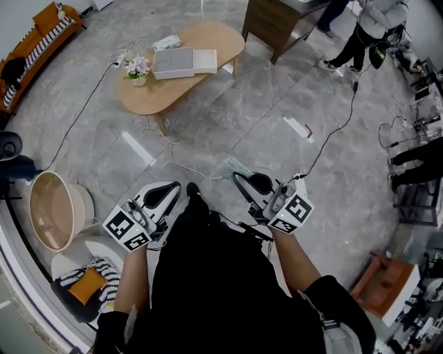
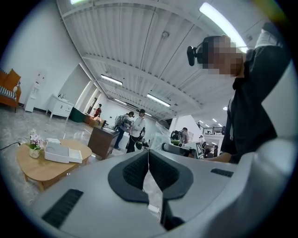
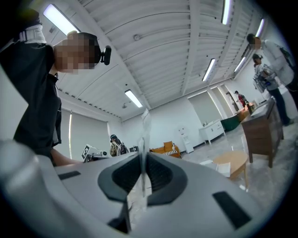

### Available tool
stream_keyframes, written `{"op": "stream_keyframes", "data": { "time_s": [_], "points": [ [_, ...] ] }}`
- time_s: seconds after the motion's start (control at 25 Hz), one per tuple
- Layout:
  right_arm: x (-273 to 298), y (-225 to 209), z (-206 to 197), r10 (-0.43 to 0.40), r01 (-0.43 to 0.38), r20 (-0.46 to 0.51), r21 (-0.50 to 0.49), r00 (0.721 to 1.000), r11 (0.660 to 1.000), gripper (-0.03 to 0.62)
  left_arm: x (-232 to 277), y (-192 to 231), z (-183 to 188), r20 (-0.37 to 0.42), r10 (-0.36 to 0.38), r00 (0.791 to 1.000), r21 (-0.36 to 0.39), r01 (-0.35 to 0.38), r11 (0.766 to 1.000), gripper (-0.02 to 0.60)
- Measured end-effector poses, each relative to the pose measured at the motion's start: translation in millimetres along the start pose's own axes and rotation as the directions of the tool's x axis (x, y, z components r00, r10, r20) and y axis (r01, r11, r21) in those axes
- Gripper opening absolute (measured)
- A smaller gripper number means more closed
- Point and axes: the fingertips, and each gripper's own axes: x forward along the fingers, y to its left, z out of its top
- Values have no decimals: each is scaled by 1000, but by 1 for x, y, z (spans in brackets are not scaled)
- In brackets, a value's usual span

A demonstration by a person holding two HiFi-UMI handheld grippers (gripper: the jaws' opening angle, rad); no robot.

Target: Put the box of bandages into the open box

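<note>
The white open box (image 1: 173, 62) lies on a low oval wooden table (image 1: 208, 38) far ahead across the floor; it also shows as the box (image 2: 60, 152) in the left gripper view. Both grippers are held near the person's waist, well short of the table. My right gripper (image 1: 240, 180) is shut on a thin clear plastic piece (image 1: 234, 166), which stands up between the pads (image 3: 144, 135). My left gripper (image 1: 172, 188) is shut, its pads (image 2: 139, 172) meeting with nothing between them. No box of bandages can be made out.
A small flower pot (image 1: 137, 69) stands on the table beside the box. A beige tub (image 1: 55, 211) and a seat with a cushion (image 1: 86, 283) sit at the left. Cables (image 1: 169, 148) trail over the floor. A dark cabinet (image 1: 277, 21) and people (image 1: 367, 28) are beyond.
</note>
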Motion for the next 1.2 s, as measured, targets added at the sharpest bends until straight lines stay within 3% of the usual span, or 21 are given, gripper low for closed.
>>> {"op": "stream_keyframes", "data": {
  "time_s": [0.44,0.68,1.2],
  "points": [
    [103,-95,11,-52,54,-58,20,997,998,34,36,132,40,20,-11,1000,-52,12,999,17],
    [166,-136,24,-84,83,-85,-9,993,996,34,56,203,63,15,-57,998,-75,58,996,17],
    [202,-211,47,-137,135,-64,-28,989,990,34,124,273,98,18,-155,988,-54,156,986,17]
  ]
}}
